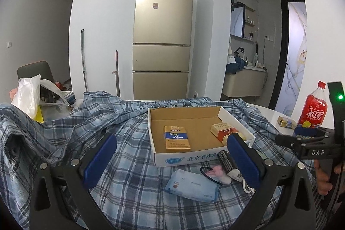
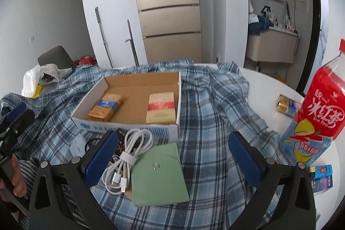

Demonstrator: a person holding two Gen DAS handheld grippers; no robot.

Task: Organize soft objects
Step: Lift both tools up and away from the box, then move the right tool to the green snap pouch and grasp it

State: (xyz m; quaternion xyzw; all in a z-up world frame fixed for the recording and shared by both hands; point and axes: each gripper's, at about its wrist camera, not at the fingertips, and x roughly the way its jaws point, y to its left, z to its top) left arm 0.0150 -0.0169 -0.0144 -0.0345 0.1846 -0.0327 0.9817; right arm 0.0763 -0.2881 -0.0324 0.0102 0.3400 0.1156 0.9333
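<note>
A shallow cardboard box (image 1: pixel 187 157) (image 2: pixel 86 109) lies on a blue plaid cloth (image 1: pixel 129 197) (image 2: pixel 211 113) and holds a yellow-blue packet (image 1: pixel 176 138) (image 2: pixel 105 108) and a red-white packet (image 1: pixel 224 130) (image 2: pixel 160 107). In front of it lie a pale blue tissue pack (image 1: pixel 192 185), a pink hair tie (image 1: pixel 217 172), a black battery pack (image 1: pixel 226 162), a coiled white cable (image 2: pixel 127 158) and a green pouch (image 2: pixel 158 174). My left gripper (image 1: pixel 172 162) stands open above the tissue pack. My right gripper (image 2: pixel 172 157) stands open over the green pouch, nothing between its pads.
A red iced-tea bottle (image 1: pixel 313 110) (image 2: pixel 312 120) stands on the white table (image 2: pixel 269 87) at the right, near a gold packet (image 1: pixel 286 122) (image 2: pixel 287 106) and a small blue carton (image 2: pixel 322 178). White plastic bags (image 1: pixel 28 94) sit far left. A fridge (image 1: pixel 161 36) stands behind.
</note>
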